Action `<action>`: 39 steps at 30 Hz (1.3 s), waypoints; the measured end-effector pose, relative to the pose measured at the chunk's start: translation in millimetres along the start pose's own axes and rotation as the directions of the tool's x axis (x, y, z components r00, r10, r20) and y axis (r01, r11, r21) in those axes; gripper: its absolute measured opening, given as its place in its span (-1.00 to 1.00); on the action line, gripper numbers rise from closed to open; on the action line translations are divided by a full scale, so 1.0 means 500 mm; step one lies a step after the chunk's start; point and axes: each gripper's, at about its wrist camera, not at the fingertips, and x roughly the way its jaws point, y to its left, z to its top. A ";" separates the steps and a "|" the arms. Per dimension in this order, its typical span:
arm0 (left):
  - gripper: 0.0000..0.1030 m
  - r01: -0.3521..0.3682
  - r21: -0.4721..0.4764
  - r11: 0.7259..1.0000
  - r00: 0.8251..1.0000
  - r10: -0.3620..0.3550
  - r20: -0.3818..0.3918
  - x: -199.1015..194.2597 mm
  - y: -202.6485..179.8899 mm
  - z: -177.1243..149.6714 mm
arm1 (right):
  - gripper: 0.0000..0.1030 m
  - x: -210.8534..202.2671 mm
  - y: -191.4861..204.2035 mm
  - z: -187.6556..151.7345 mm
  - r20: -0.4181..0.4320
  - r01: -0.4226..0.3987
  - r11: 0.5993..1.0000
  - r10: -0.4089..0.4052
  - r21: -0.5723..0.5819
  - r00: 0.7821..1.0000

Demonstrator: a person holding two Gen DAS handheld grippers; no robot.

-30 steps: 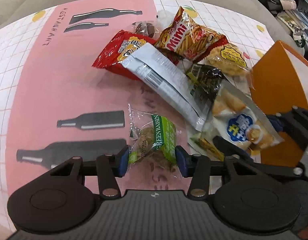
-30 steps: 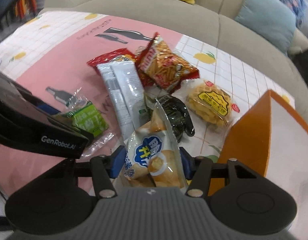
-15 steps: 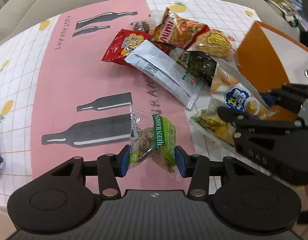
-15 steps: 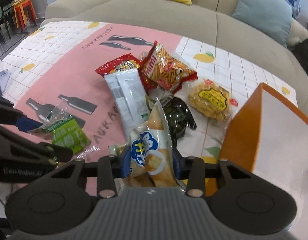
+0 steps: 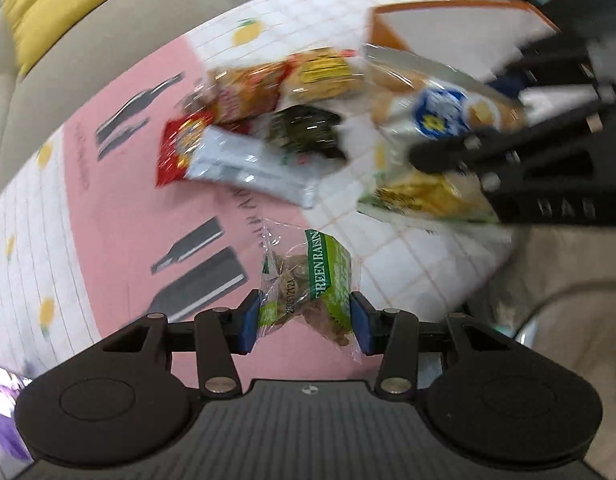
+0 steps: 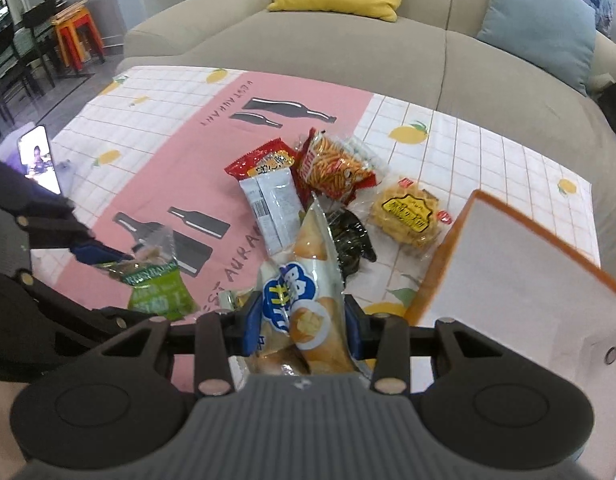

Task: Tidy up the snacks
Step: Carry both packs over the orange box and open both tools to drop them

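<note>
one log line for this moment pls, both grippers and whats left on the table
left gripper: shut on green raisin packet | right gripper: shut on blue-logo bun bag | orange box: beside pile | snacks on tablecloth: five

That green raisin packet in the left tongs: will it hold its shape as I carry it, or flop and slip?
The green raisin packet looks soft: its clear film crinkles between the left tongs, so expect flopping. Probably light, being small and part air. The glossy film may slip, though the pads pinch its lumpy middle, which should help.

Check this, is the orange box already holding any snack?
No, the orange box shows only its bare white inside, and the snacks lie on the tablecloth or in the grippers.
</note>
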 end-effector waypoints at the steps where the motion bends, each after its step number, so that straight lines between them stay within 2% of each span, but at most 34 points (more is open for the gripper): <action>1: 0.01 0.000 0.036 0.999 1.000 0.000 -0.006 -0.006 -0.012 0.008 | -0.23 -0.012 -0.009 0.005 -0.009 -0.004 1.000 0.004 -0.005 1.000; 5: 0.01 0.015 0.146 0.989 1.000 -0.012 -0.016 -0.030 -0.053 0.044 | -0.23 -0.049 -0.040 0.012 -0.032 0.016 0.999 -0.018 -0.044 0.999; 11: 0.00 -0.007 0.291 0.957 1.000 0.002 0.019 -0.060 -0.112 0.119 | -0.23 -0.106 -0.092 0.017 -0.041 0.073 0.993 -0.077 -0.093 0.996; 18: 0.00 -0.005 0.365 0.931 0.994 -0.036 0.104 -0.081 -0.168 0.217 | -0.23 -0.143 -0.181 0.008 -0.054 0.200 0.971 -0.209 -0.127 0.977; 21: 0.00 0.031 0.385 0.922 0.990 -0.081 0.116 -0.073 -0.195 0.253 | -0.23 -0.139 -0.227 -0.005 -0.081 0.226 0.968 -0.235 -0.105 0.969; 25: 0.00 0.093 0.427 0.899 0.983 -0.151 0.104 -0.037 -0.234 0.286 | -0.23 -0.116 -0.281 -0.032 -0.118 0.244 0.967 -0.252 -0.077 0.961; 31: 0.00 0.151 0.467 0.871 0.983 -0.183 0.024 0.063 -0.271 0.317 | -0.23 -0.077 -0.341 -0.071 -0.161 0.226 0.973 -0.229 -0.038 0.960; 39: -0.01 0.191 0.449 0.873 0.981 -0.184 -0.059 0.164 -0.281 0.336 | -0.22 0.003 -0.392 -0.108 -0.195 0.185 0.982 -0.173 0.043 0.965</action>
